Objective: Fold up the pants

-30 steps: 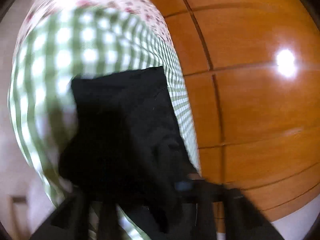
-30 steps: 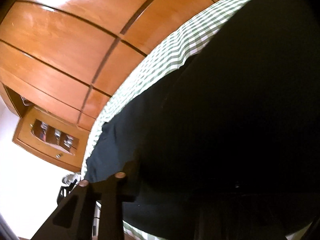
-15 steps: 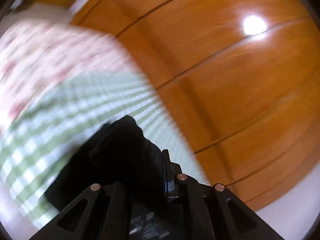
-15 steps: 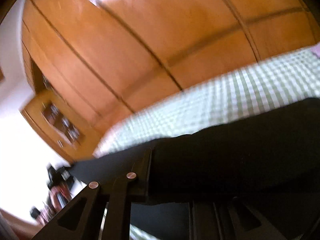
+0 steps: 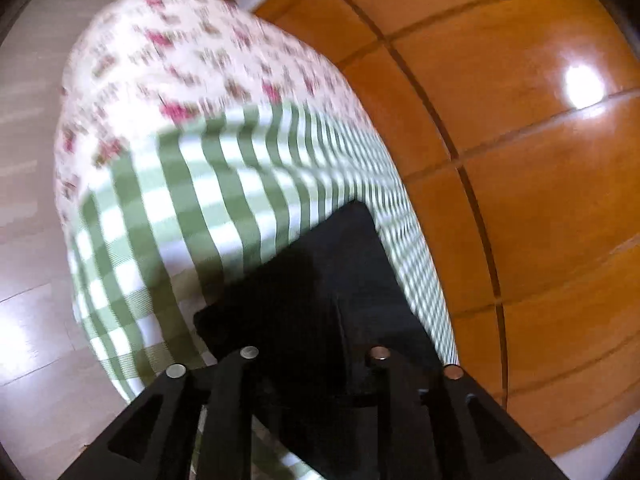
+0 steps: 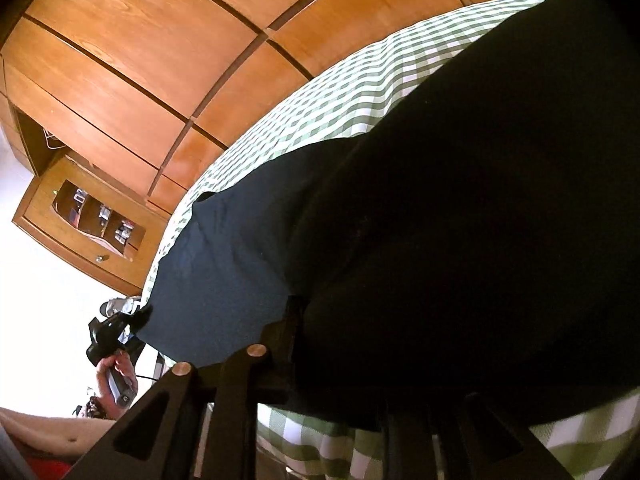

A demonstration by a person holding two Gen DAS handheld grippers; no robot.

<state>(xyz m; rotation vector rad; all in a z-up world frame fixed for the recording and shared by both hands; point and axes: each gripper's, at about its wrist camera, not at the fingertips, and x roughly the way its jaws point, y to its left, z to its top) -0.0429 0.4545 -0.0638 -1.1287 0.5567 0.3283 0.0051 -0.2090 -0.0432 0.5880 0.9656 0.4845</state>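
Observation:
The dark pants point(image 5: 320, 280) lie on a green-and-white checked cloth point(image 5: 192, 208). In the left wrist view my left gripper point(image 5: 316, 364) is at the pants' near edge with dark cloth between its fingers; it looks shut on the fabric. In the right wrist view the pants point(image 6: 460, 168) fill most of the frame, with a bluish flat part point(image 6: 224, 256) at the left. My right gripper point(image 6: 340, 360) holds a raised fold of the pants; the right finger is hidden under the cloth.
A floral sheet point(image 5: 192, 52) covers the far end of the surface. Wooden wardrobe panels point(image 5: 520, 160) run along the right side and show in the right wrist view point(image 6: 160, 60). My hand with the other gripper point(image 6: 112, 344) shows at lower left.
Both grippers swung up and came back down with the pants. The left gripper now sits low at the pants' edge; the right holds a fold over the laid cloth.

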